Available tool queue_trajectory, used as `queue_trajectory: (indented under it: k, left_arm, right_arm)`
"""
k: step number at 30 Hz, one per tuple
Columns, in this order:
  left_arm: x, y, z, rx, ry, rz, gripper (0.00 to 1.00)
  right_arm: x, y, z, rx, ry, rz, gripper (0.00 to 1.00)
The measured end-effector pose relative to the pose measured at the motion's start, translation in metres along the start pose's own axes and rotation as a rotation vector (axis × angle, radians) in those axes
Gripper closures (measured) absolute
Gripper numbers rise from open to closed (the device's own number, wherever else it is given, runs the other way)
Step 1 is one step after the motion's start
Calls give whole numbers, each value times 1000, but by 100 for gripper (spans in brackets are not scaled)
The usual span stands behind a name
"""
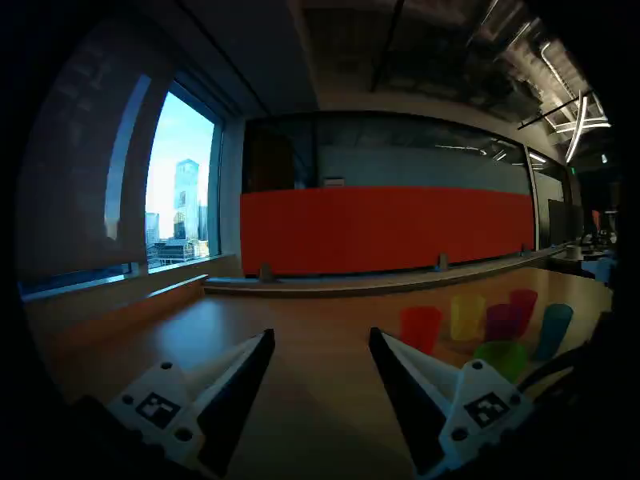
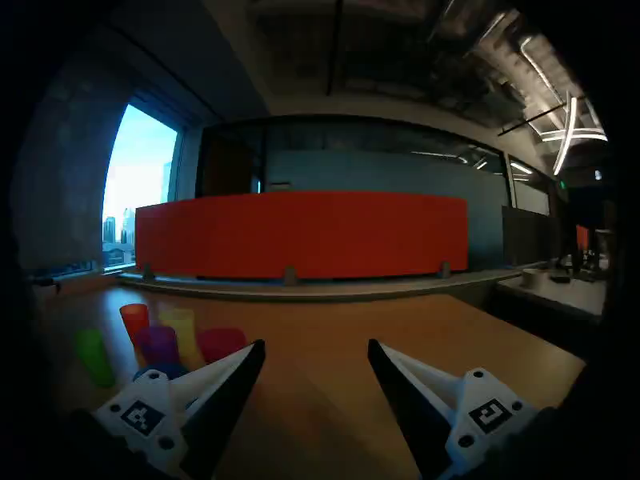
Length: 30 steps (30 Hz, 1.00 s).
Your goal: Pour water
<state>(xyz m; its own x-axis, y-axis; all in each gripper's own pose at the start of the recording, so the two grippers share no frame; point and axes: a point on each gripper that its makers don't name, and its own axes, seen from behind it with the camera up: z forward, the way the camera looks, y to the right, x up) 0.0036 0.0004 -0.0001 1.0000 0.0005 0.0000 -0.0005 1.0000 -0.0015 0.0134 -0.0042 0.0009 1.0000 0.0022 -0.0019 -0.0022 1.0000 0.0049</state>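
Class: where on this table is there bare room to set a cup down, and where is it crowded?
Bare: table from the cups to the window ledge, and from them back to the red partition. Crowded: among the cups themselves.

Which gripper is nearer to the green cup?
Left, it seems. The green cup looks large, right beside the right finger of the left gripper. From the right gripper it appears smaller, well off to the left.
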Motion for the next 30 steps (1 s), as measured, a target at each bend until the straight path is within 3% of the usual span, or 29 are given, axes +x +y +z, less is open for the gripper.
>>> queue_trajectory:
  k: [15, 30]
  left_arm:
    - [40, 1, 12, -35, -53, -51, 13]
    - [109, 3, 26, -79, -35, -19, 13]
  right_arm:
    - [68, -1, 3, 32, 19, 2, 1]
    - [126, 1, 4, 36, 25, -47, 1]
